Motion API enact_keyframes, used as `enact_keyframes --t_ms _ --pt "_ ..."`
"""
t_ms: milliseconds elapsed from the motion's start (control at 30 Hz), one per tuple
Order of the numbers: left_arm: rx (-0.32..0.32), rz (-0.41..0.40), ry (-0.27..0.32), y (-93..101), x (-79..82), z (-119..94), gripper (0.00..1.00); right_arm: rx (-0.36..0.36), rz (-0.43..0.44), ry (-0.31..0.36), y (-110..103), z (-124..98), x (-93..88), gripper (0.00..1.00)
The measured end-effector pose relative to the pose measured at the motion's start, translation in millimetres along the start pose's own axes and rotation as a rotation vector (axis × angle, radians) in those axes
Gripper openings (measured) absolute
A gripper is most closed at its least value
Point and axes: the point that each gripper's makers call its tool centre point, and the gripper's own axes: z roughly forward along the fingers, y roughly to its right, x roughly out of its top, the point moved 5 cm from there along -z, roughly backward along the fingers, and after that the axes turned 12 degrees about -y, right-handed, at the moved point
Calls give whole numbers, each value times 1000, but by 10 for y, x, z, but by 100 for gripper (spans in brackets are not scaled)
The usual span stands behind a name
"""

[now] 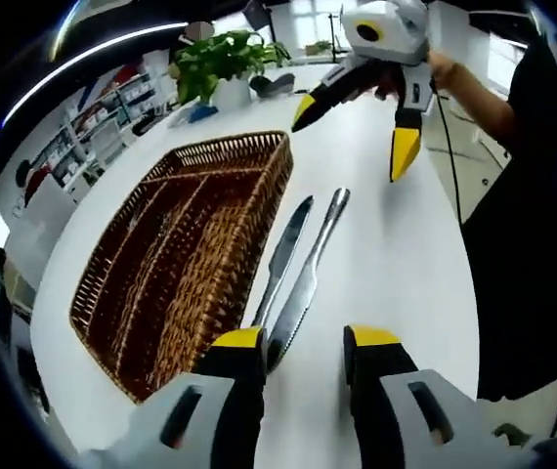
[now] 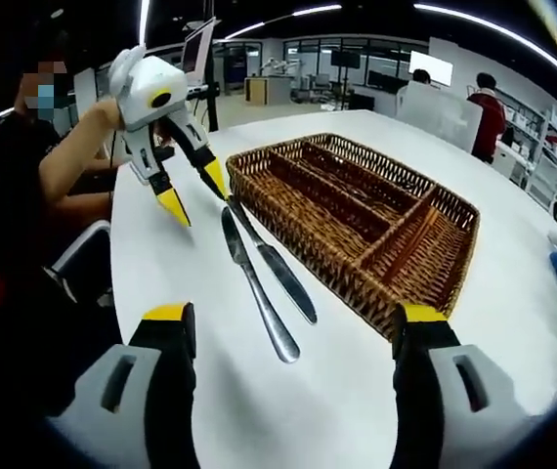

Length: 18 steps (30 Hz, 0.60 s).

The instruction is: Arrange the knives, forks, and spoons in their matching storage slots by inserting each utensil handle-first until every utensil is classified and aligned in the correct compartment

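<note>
White table (image 1: 386, 254) carries a brown wicker tray (image 1: 186, 249) with divided slots, and two knives (image 1: 298, 269) lie side by side just beside its long edge. Left gripper (image 1: 303, 354) and right gripper (image 2: 293, 327) both hover above the table with jaws apart, holding nothing.

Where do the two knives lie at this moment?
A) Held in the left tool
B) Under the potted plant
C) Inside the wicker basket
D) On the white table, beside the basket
D: both knives lie side by side on the white table, just outside the long wall of the wicker basket; both tools are open and hold nothing.
</note>
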Motion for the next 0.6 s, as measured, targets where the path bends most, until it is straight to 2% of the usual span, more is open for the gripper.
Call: enact_keyframes --t_ms 200,367,600 --pt "-62 63 -87 -69 47 127 29 13 -6 -9 -55 17 -20 84" --pt "-80 128 -163 -106 64 220 26 23 -8 -10 -91 20 -40 84" --pt "-113 166 -245 -132 97 311 24 41 0 2 -126 14 -51 82"
